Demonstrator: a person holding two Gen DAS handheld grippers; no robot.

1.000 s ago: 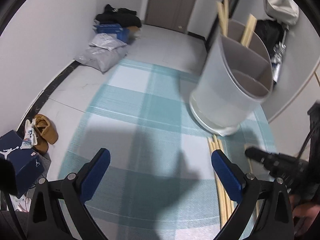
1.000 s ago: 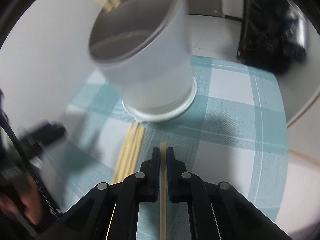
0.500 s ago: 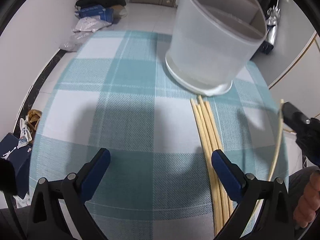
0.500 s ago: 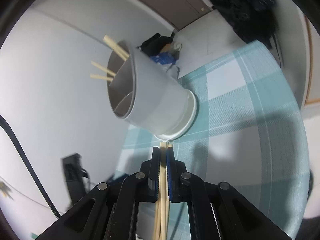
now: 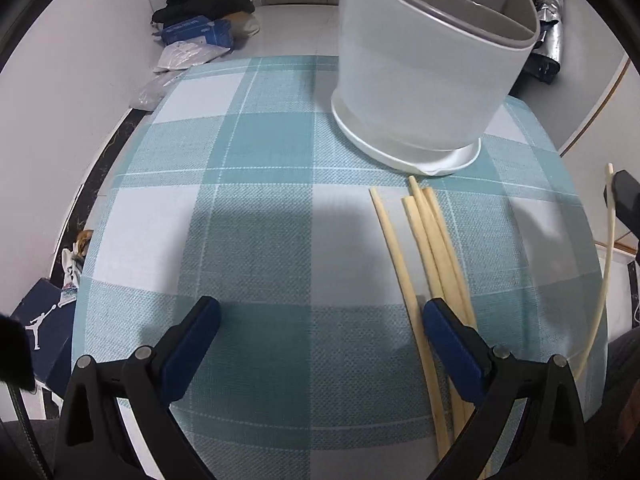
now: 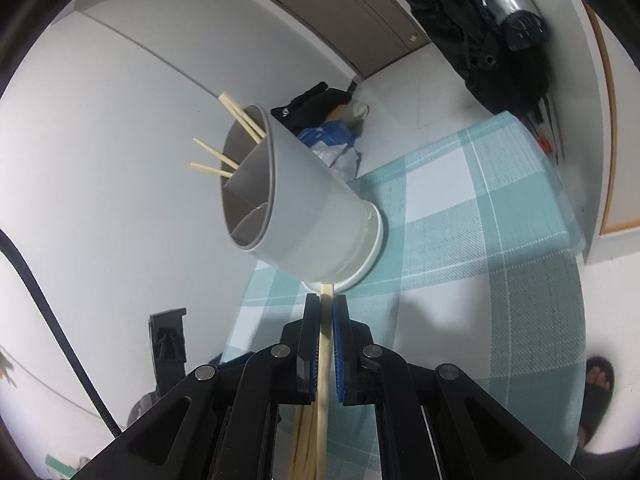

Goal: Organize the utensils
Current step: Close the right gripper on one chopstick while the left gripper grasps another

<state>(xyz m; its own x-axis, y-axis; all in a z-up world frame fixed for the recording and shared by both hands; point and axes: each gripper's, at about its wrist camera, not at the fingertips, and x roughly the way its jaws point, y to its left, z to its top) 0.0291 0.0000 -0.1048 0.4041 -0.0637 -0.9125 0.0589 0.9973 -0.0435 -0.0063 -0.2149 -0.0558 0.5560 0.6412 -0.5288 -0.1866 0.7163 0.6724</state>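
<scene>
A white divided utensil holder (image 5: 424,68) stands on the teal checked tablecloth (image 5: 260,208); in the right wrist view the utensil holder (image 6: 304,216) has several chopsticks (image 6: 236,128) sticking out of its far compartment. Several loose chopsticks (image 5: 428,248) lie on the cloth in front of it. My left gripper (image 5: 318,324) hangs open over the cloth, its right finger just above those sticks. My right gripper (image 6: 327,308) is shut on a single chopstick (image 6: 325,344), held above the table and pointing at the holder's base. That held chopstick (image 5: 600,280) shows at the right edge of the left wrist view.
The table's edges fall away left and right. On the floor lie dark clothes and blue bags (image 5: 204,20) by a door, a blue shoebox (image 5: 44,328) at left, and black bags (image 6: 496,40) at right. A sandalled foot (image 6: 598,384) rests beside the table.
My right gripper lifted the chopstick off the cloth and rolled, so the holder now looks tilted. The left gripper swung down toward the table and the loose sticks.
</scene>
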